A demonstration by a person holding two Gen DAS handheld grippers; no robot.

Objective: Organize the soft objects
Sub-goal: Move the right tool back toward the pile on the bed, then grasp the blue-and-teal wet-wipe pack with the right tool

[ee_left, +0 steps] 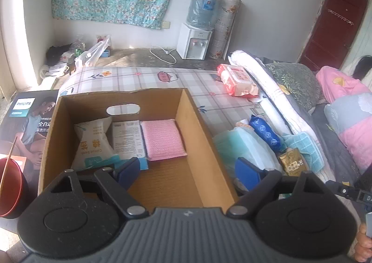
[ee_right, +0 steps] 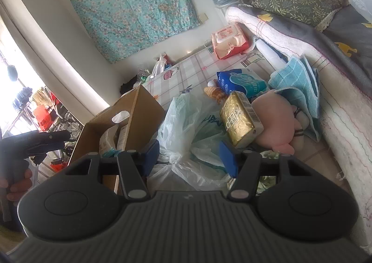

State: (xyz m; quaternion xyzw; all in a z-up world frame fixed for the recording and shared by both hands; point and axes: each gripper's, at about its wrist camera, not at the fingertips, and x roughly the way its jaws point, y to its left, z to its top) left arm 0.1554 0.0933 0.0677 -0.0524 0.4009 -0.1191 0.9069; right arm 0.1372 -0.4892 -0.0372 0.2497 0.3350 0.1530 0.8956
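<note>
An open cardboard box (ee_left: 197, 128) stands on the checked mat; it also shows in the right wrist view (ee_right: 144, 109). Inside lie a white cotton-swab pack (ee_left: 93, 139), a white leaflet box (ee_left: 129, 139) and a pink cloth (ee_left: 162, 139). My left gripper (ee_left: 188, 172) is open and empty over the box's near end. My right gripper (ee_right: 189, 153) is open and empty above a pale plastic bag (ee_right: 186, 123). Beside the bag lie a gold pack (ee_right: 240, 118), a pink plush toy (ee_right: 274, 118), a blue tissue pack (ee_right: 241, 81) and a teal towel (ee_right: 295, 86).
A red wet-wipes pack (ee_left: 237, 79) lies at the mat's far side. A rolled quilt (ee_left: 267, 86) and bedding edge the right. A red bowl (ee_left: 9, 188) and a Philips carton (ee_left: 25, 118) sit left of the box. A water dispenser (ee_left: 194, 39) stands by the wall.
</note>
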